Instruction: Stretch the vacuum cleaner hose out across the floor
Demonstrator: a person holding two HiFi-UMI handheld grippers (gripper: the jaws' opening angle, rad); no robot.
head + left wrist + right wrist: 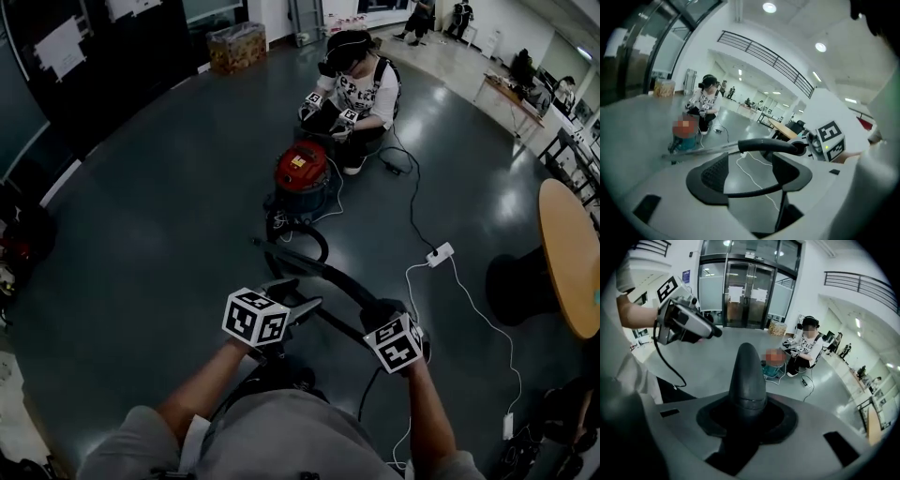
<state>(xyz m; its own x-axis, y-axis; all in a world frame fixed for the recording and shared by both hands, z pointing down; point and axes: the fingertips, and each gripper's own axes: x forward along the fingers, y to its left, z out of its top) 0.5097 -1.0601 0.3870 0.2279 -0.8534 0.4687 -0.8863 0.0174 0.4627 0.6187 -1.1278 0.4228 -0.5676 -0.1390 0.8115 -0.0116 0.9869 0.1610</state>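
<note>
Head view: right gripper (373, 311) clamps hose (328, 275); left gripper (298, 304) fingers apart; person (362, 92), vacuum (302, 167) ahead.

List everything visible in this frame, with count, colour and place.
vacuum cleaner: one, red, mid-floor ahead.
hose: one, black, from the vacuum cleaner to the grippers.
power strip: one, white, floor at right, with white cable.
table: one, tan, round, right edge.
bin: one, clear, far wall.
crouching person: one, behind the vacuum cleaner.
left gripper: one, open, by the hose.
right gripper: one, shut on the hose end.
</note>
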